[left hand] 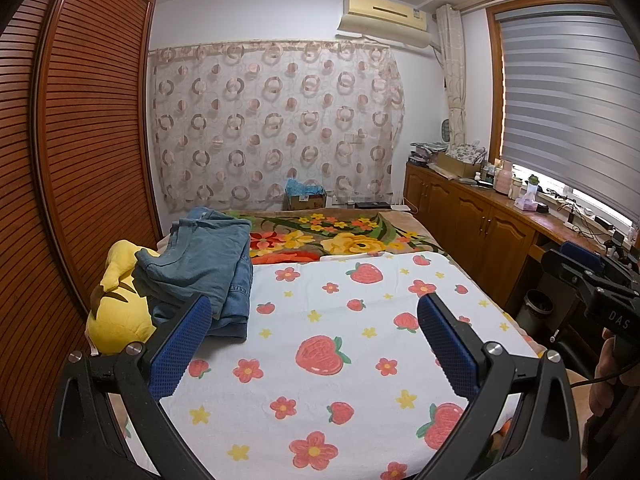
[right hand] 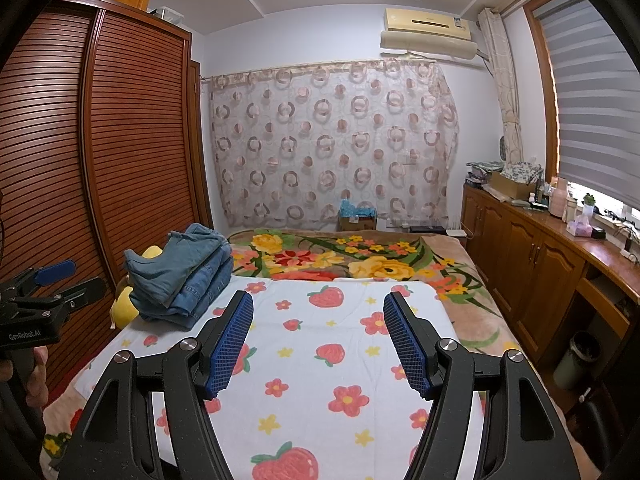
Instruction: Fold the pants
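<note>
A pile of blue denim pants (left hand: pixel 208 268) lies folded and heaped at the left side of the bed, resting partly on a yellow plush toy (left hand: pixel 116 308). The right wrist view shows the same pants (right hand: pixel 184 276) at the left. My left gripper (left hand: pixel 314 316) hovers open above the strawberry-print towel (left hand: pixel 320 360), its left blue pad near the pile's front edge, nothing between the fingers. Over the same towel (right hand: pixel 320 360) my right gripper (right hand: pixel 318 312) also stands open and empty, to the right of the pile. Each gripper shows at the edge of the other's view.
A floral blanket (left hand: pixel 340 236) covers the far half of the bed. A slatted wooden wardrobe (left hand: pixel 80 140) stands close on the left. Wooden cabinets (left hand: pixel 480 224) with cluttered tops run along the right under the window. A bin (right hand: pixel 576 360) stands on the floor at the right.
</note>
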The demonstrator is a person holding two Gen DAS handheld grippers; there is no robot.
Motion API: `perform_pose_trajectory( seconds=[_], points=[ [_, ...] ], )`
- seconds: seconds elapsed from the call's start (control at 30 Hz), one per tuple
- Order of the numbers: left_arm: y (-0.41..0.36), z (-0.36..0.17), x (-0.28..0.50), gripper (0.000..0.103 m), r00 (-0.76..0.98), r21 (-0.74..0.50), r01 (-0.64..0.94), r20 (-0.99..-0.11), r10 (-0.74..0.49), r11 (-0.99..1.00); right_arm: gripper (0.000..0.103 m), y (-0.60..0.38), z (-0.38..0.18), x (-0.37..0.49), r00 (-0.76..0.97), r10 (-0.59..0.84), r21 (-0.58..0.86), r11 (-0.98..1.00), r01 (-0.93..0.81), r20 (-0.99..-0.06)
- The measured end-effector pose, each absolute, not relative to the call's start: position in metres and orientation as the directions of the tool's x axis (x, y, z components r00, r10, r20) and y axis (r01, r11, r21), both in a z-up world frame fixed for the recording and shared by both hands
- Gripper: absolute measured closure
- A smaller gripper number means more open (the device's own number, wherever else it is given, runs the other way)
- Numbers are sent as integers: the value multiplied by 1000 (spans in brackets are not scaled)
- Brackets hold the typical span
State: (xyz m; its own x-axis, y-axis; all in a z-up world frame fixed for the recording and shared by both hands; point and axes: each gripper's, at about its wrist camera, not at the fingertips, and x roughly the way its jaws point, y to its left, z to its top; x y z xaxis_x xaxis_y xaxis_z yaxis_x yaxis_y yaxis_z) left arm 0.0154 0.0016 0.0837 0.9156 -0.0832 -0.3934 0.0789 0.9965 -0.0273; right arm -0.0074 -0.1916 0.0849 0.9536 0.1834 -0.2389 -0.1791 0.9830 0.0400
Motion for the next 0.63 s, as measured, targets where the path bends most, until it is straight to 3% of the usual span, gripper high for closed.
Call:
perform_pose_trajectory(
  seconds=[0.63],
  points=[
    [4, 84, 16, 0, 916, -28, 79, -393, -83, 997, 33, -191, 84, -8, 954, 183, 39, 983, -179, -235]
  ],
)
